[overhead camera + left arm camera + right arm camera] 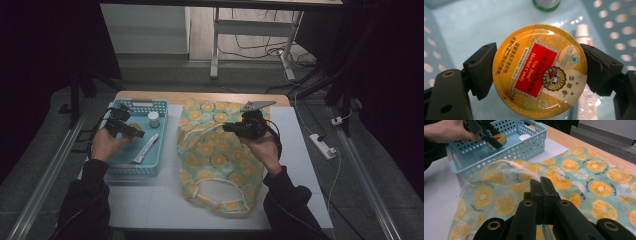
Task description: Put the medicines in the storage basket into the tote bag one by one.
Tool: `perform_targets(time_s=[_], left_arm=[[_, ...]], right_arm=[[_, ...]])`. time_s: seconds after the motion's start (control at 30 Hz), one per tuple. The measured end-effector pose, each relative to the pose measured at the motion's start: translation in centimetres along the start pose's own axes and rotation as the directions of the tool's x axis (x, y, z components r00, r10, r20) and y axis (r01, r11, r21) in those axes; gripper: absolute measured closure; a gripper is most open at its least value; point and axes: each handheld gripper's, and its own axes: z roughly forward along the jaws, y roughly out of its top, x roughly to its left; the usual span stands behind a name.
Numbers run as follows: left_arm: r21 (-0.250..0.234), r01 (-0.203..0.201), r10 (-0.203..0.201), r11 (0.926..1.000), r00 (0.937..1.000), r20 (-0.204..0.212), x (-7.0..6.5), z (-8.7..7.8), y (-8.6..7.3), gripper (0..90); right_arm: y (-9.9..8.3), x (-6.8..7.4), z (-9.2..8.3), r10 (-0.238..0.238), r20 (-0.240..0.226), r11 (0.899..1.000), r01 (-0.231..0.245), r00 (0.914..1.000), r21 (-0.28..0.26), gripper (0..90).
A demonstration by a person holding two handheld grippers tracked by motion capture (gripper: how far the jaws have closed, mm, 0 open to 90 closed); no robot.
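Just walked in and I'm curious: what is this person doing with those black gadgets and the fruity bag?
A person at a table works a pair of tongs in each hand. The left tongs clamp a round yellow candy tin above the blue basket. The right tongs are shut on the rim of the orange-patterned bag, holding its mouth up beside the basket.

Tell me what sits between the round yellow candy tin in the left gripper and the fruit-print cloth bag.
In the right gripper view, the perforated blue basket wall stands between the candy tin and the bag.
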Motion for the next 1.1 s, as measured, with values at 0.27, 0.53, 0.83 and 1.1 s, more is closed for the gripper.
perform_targets(time_s=[0.27, 0.53, 0.83, 1.1], left_arm=[[-0.058, -0.044, 0.046, 0.9974, 0.9982, 0.038, -1.2, -1.7, -0.5, 19.9], [-0.083, -0.081, 0.086, 0.9932, 0.9951, 0.05, -2.2, -3.1, -1.0, 19.9], [-0.12, -0.109, 0.119, 0.9867, 0.9898, 0.078, -3.4, -4.4, -1.5, 19.9], [-0.14, -0.123, 0.143, 0.9824, 0.9802, 0.137, -4.3, -5.3, -1.9, 19.9]], right_arm=[[0.0, 0.0, -0.1, -0.001, 0.003, 1.0, 0.001, 1.0, -0.008, 90.0], [-0.1, 0.0, 0.0, -0.005, 0.009, 1.0, 0.005, 0.9999, -0.013, 90.0], [-0.1, 0.0, -0.1, -0.005, 0.01, 1.0, 0.005, 0.9999, -0.018, 90.0], [-0.1, 0.0, -0.1, -0.006, 0.009, 1.0, 0.007, 0.9999, -0.017, 90.0]])
